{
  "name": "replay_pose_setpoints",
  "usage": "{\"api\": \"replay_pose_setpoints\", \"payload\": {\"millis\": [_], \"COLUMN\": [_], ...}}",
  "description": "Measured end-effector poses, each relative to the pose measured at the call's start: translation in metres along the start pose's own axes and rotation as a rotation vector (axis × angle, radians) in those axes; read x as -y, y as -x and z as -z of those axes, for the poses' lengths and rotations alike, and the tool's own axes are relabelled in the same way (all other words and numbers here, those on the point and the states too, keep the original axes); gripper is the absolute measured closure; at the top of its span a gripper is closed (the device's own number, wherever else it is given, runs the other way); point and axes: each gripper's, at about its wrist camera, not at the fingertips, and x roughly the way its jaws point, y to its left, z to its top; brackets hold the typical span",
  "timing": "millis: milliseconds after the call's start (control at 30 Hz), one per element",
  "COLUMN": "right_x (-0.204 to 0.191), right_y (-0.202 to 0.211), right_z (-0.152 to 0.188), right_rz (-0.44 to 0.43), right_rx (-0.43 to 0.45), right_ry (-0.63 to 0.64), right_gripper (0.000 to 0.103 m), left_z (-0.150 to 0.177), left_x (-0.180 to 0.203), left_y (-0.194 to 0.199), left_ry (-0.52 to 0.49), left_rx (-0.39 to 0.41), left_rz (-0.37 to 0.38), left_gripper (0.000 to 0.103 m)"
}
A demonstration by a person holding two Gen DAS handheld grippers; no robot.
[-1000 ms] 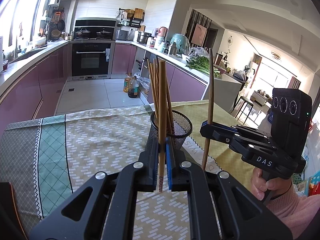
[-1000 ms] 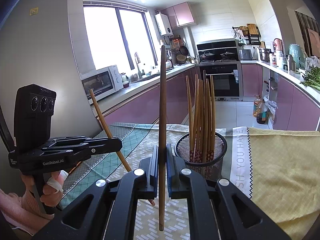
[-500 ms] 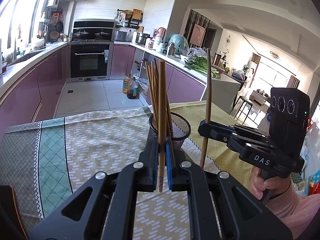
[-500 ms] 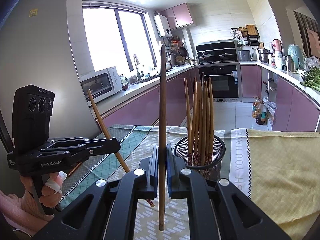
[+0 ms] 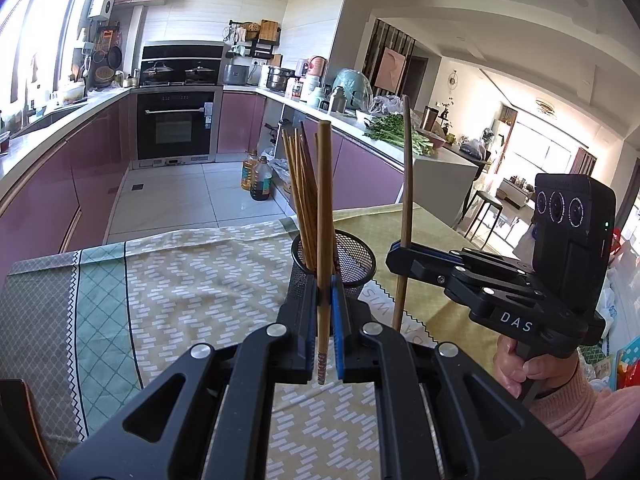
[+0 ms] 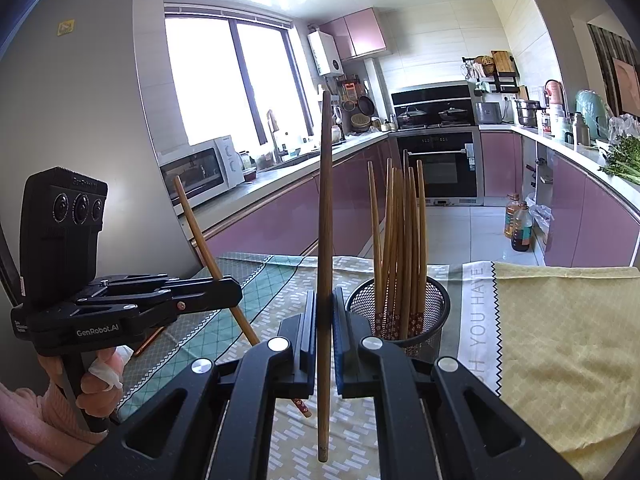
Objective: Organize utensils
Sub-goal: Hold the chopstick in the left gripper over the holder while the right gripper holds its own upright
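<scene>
I have one chopstick (image 5: 323,216) pinched upright in my left gripper (image 5: 324,320), jaws closed tight on its lower part so the patterned end hangs just below the pads. My right gripper (image 6: 325,332) is clamped the same way on a second chopstick (image 6: 325,216), gripped low enough that most of its length rises above the jaws. I hold both upright, I judge, so each can drop end-first into the mesh holder (image 6: 434,300), where a bundle of chopsticks (image 6: 400,240) already stands.

From the right camera the holder sits at about two o'clock from my jaws, just beyond them on the tablecloth (image 6: 560,340). From the left camera it lies at twelve o'clock, right behind the held stick.

Neither stick is over the rim yet, so both are left to place.
</scene>
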Motion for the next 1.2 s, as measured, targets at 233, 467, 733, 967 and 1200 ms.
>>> {"api": "replay_pose_setpoints", "payload": {"millis": [233,467,733,967,1200], "right_x": [0.0008,0.001,0.002,0.004,0.0045], "right_y": [0.0002,-0.0013,-0.0019,-0.0022,-0.002], "right_z": [-0.0004,-0.0046,-0.0057,-0.0054,-0.0052], "right_rz": [0.0,0.003,0.005,0.006,0.006], "right_rx": [0.002,0.005,0.006,0.005,0.006], "right_ry": [-0.001,0.0,0.0,-0.005,-0.004], "right_gripper": [0.097,0.097,0.097,0.097,0.097], "left_z": [-0.001,-0.0011,-0.0014,-0.0016,-0.0014], "left_x": [0.0014,0.0015,0.0019,0.0021,0.0025], "left_y": [-0.0013,-0.0015,-0.0022,-0.0025,-0.0026], "left_ry": [-0.003,-0.004,-0.006,-0.007,-0.009], "left_rx": [0.0,0.0,0.0,-0.001,-0.002], "left_rz": [0.001,0.0,0.0,0.0,0.0], "left_gripper": [0.095,0.095,0.095,0.095,0.095]}}
